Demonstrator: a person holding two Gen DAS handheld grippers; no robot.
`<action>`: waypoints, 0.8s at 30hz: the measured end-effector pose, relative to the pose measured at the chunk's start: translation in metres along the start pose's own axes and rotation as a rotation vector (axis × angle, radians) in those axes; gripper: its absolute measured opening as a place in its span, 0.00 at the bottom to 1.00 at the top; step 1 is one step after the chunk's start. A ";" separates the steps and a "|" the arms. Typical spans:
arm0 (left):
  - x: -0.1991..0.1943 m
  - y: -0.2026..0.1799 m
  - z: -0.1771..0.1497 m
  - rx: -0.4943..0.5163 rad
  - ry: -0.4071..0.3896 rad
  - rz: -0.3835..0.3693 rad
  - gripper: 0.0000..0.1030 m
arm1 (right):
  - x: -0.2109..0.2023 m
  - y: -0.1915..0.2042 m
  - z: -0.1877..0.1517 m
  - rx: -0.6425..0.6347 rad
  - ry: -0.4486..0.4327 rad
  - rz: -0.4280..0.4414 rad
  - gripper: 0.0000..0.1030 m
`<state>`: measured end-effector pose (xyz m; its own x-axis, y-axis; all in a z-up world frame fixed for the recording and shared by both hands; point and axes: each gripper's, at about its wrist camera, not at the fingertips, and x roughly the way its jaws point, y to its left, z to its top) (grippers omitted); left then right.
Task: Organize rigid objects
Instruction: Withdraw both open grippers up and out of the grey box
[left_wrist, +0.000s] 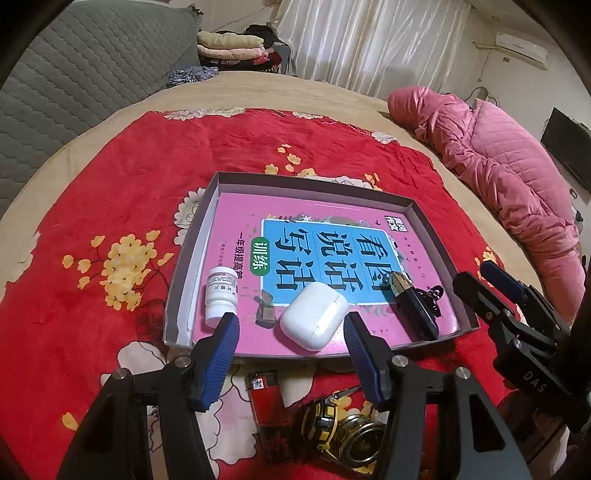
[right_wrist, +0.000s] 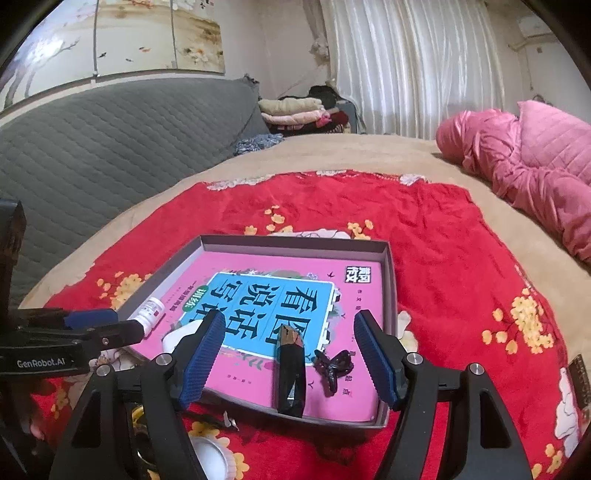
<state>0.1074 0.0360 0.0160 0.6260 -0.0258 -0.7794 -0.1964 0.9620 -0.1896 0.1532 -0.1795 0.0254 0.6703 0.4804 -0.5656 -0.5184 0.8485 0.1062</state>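
A shallow cardboard tray (left_wrist: 207, 221), lined with a pink workbook, is taken to be the collecting place, and four things are already laid in it. Just beyond the left finger of the left gripper (left_wrist: 291, 354) a white pill bottle (left_wrist: 218, 295) lies on its side. Ahead of the gap between that gripper's jaws a white earbud case (left_wrist: 314, 319) rests on the book. The jaws are spread and nothing is grasped.

Between the widely parted jaws of the right gripper (right_wrist: 291, 360), and beyond them, a faceted black lipstick tube (right_wrist: 291, 369) is seen lying flat, untouched by either pad; just inside the right finger a black hair claw clip (right_wrist: 334, 367) lies beside it. This gripper is likewise released and empty.

Outside the tray, beneath the left gripper, a red lighter (left_wrist: 264, 402) and a yellow-and-black fishing reel (left_wrist: 343, 428) are left on the red floral blanket (left_wrist: 110, 177), and a white round lid (right_wrist: 212, 458) is glimpsed under the right gripper. The work is judged past halfway, with these still to be placed.
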 end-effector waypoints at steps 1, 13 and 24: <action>-0.001 0.000 0.000 0.000 -0.001 -0.001 0.57 | -0.003 0.000 -0.001 -0.002 -0.002 -0.002 0.72; -0.014 0.002 -0.009 0.006 -0.008 -0.018 0.57 | -0.028 0.000 -0.013 0.013 0.001 -0.029 0.72; -0.029 0.012 -0.018 0.006 -0.014 -0.017 0.57 | -0.044 0.005 -0.018 0.005 0.005 -0.048 0.72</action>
<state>0.0734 0.0434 0.0257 0.6399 -0.0386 -0.7675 -0.1809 0.9631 -0.1993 0.1118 -0.2001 0.0360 0.6920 0.4377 -0.5741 -0.4829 0.8718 0.0826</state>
